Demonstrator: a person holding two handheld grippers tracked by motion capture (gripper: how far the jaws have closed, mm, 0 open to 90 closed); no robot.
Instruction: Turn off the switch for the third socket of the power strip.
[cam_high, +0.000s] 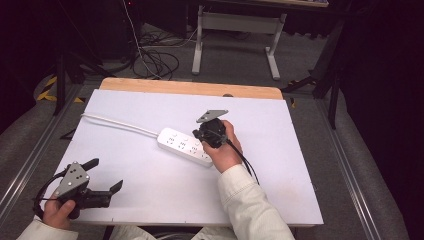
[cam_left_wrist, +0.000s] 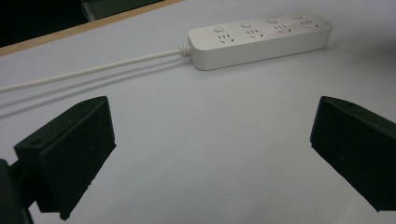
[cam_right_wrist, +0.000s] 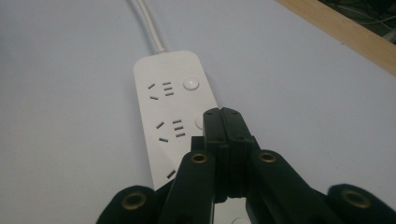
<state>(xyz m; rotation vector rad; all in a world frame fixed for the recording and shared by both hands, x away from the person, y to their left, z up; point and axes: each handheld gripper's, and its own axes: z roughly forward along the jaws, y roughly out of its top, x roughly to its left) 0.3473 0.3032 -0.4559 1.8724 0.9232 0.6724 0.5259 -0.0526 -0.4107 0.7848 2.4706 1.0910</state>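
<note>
Right gripper (cam_right_wrist: 223, 112) closed over power strip (cam_right_wrist: 161, 100), left gripper (cam_left_wrist: 210, 149) open

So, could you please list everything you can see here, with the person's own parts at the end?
power strip: one, white, four sockets with round buttons, lying flat mid-table under the right gripper
cord: one, white, runs from the strip toward the table's left edge
table: one, white top with a wooden far edge
table legs: one pair, grey-white, on the floor beyond the table
cables: a loose tangle, black and white, on the floor at the back
left gripper: one, black, fingers spread wide, near the front left corner
right gripper: one, black, fingers shut together, tips over the strip's second button
sleeves: two, cream
</note>
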